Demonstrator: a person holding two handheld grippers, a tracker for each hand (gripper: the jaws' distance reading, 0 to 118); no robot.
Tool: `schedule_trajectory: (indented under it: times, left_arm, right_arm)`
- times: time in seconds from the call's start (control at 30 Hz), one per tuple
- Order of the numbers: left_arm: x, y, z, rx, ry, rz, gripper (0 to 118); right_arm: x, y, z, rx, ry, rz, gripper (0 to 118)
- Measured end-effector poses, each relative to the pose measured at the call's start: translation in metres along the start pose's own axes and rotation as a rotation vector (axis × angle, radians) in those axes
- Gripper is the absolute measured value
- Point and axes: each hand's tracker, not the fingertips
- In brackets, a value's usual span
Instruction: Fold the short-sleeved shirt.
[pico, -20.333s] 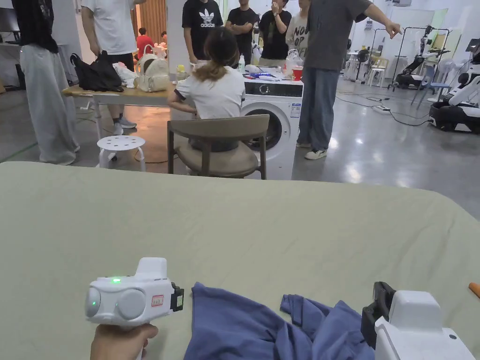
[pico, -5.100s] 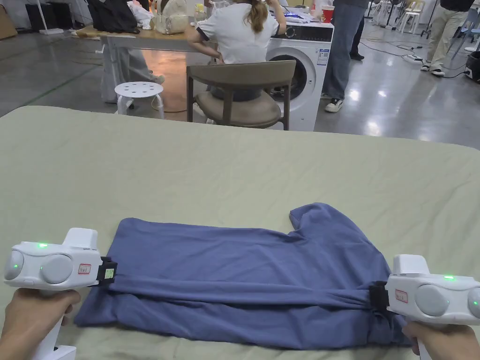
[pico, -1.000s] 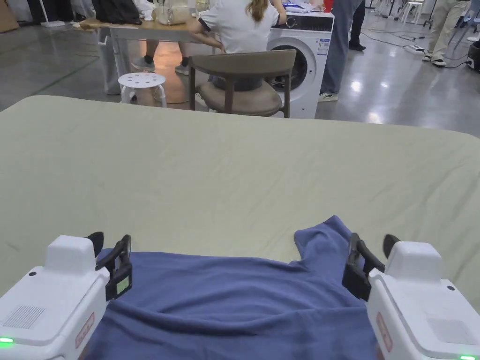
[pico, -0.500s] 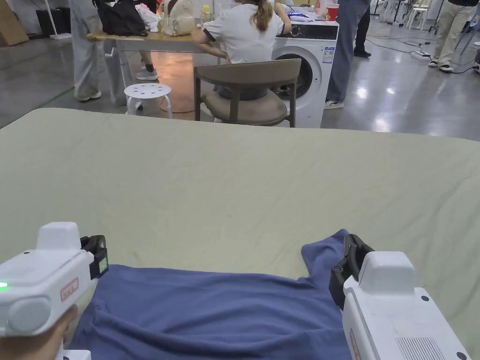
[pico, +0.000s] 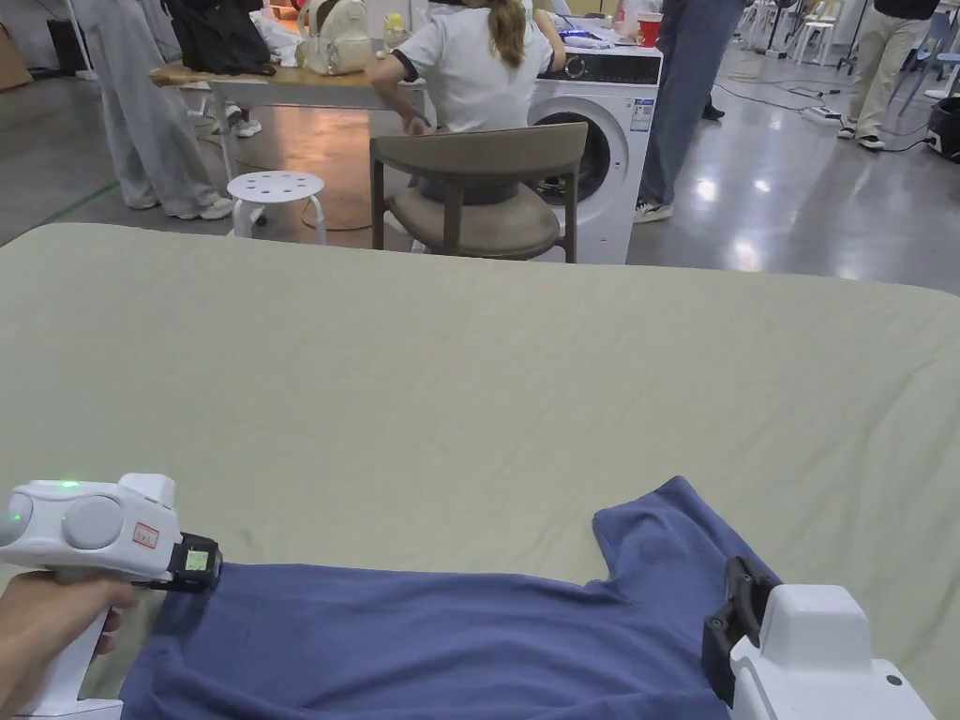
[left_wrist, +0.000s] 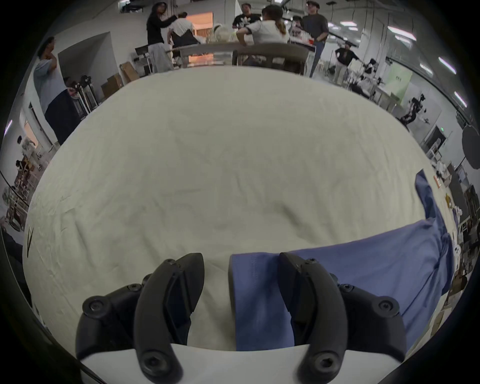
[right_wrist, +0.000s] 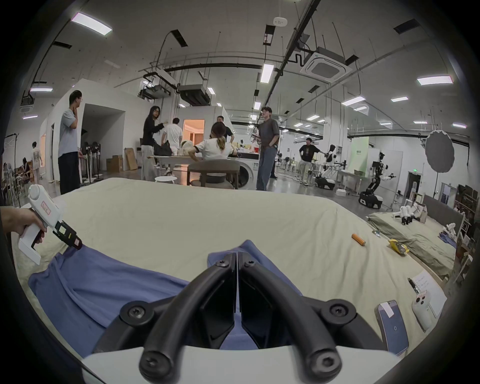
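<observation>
Left gripper (left_wrist: 215, 283): jaws stand apart, nothing clamped; in its own view the shirt (left_wrist: 363, 267) corner lies between them, nearer the right-hand jaw, flat on the bed sheet (left_wrist: 233, 156). In the head view the left gripper (pico: 192, 562) is seen at lower left, its tip at the shirt's (pico: 450, 637) upper left corner.

Right gripper (right_wrist: 237, 259): jaws are pressed together in its own view, with blue cloth seen just beyond the tips and below them; whether cloth is pinched cannot be told. In the head view the right gripper (pico: 736, 619) sits at lower right, over the shirt beside the sleeve (pico: 656, 534).

Shirt is spread across the lower frame, sleeve pointing up and right.

Judgement: a lengthwise fold is being set up. The left jaws should be closed on the corner edge only, sheet excluded; both ends should be lifted together so the fold line stays straight.
</observation>
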Motion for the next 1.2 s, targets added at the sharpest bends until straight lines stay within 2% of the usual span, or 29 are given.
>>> schedule_trajectory:
  times: [0.13, 0.27, 0.33, 0.4, 0.47, 0.5, 0.53, 0.57, 0.6, 0.63, 0.73, 0.8, 0.83, 0.87, 0.93, 1.0, 1.1, 1.13, 1.2]
  left_arm:
    - [0.014, 0.003, -0.002, 0.008, 0.056, -0.032, 57]
    - [0.034, -0.004, -0.005, 0.063, 0.067, -0.183, 1]
    - [0.041, -0.009, -0.007, 0.064, 0.104, -0.209, 0]
    - [0.035, -0.01, -0.004, 0.078, 0.09, -0.186, 0]
    - [0.028, -0.01, 0.006, 0.108, 0.049, -0.151, 0]
    - [0.026, -0.011, 0.013, 0.125, 0.034, -0.15, 0]
    - [0.037, -0.016, 0.032, 0.149, 0.03, -0.15, 0]
    - [0.038, -0.018, 0.042, 0.175, 0.014, -0.148, 0]
    - [0.038, -0.02, 0.051, 0.197, 0.005, -0.142, 0]
    - [0.038, -0.022, 0.059, 0.212, 0.002, -0.134, 0]
    - [0.026, -0.023, 0.071, 0.264, -0.025, -0.119, 0]
    - [0.022, -0.026, 0.075, 0.284, -0.031, -0.111, 0]
    - [0.02, -0.028, 0.078, 0.294, -0.035, -0.109, 0]
    - [0.019, -0.03, 0.08, 0.306, -0.04, -0.104, 0]
    - [0.017, -0.033, 0.08, 0.311, -0.048, -0.099, 0]
    - [0.015, -0.035, 0.081, 0.311, -0.046, -0.1, 0]
    - [0.013, -0.037, 0.08, 0.314, -0.043, -0.108, 0]
    - [0.011, -0.037, 0.079, 0.313, -0.043, -0.108, 0]
    - [0.009, -0.039, 0.079, 0.32, -0.044, -0.103, 0]
  right_arm:
    - [0.011, -0.006, -0.004, -0.038, -0.013, -0.018, 0]
    - [0.025, -0.011, -0.014, -0.088, -0.029, -0.046, 0]
    - [0.037, -0.009, -0.027, -0.135, -0.03, -0.069, 1]
    - [0.052, -0.003, -0.047, -0.195, -0.015, -0.101, 1]
    - [0.07, 0.004, -0.076, -0.275, 0.001, -0.093, 5]
    - [0.079, 0.006, -0.092, -0.301, -0.003, -0.101, 13]
    - [0.087, 0.008, -0.113, -0.355, 0.005, -0.078, 29]
    - [0.093, 0.011, -0.13, -0.422, 0.006, -0.069, 54]
    - [0.097, 0.011, -0.149, -0.475, 0.011, -0.059, 68]
    - [0.101, 0.01, -0.167, -0.543, 0.037, -0.042, 73]
    - [0.105, -0.001, -0.211, -0.67, 0.093, -0.014, 73]
    - [0.106, -0.012, -0.232, -0.723, 0.083, -0.002, 72]
    - [0.106, -0.017, -0.24, -0.758, 0.079, -0.005, 70]
    - [0.105, -0.021, -0.245, -0.78, 0.069, -0.002, 63]
    - [0.104, -0.027, -0.248, -0.798, 0.09, -0.027, 59]
    - [0.102, -0.023, -0.246, -0.784, 0.073, -0.019, 34]
    - [0.103, -0.023, -0.243, -0.757, 0.086, -0.022, 13]
    - [0.105, -0.022, -0.241, -0.743, 0.118, -0.041, 2]
    - [0.105, -0.019, -0.23, -0.709, 0.101, -0.042, 2]
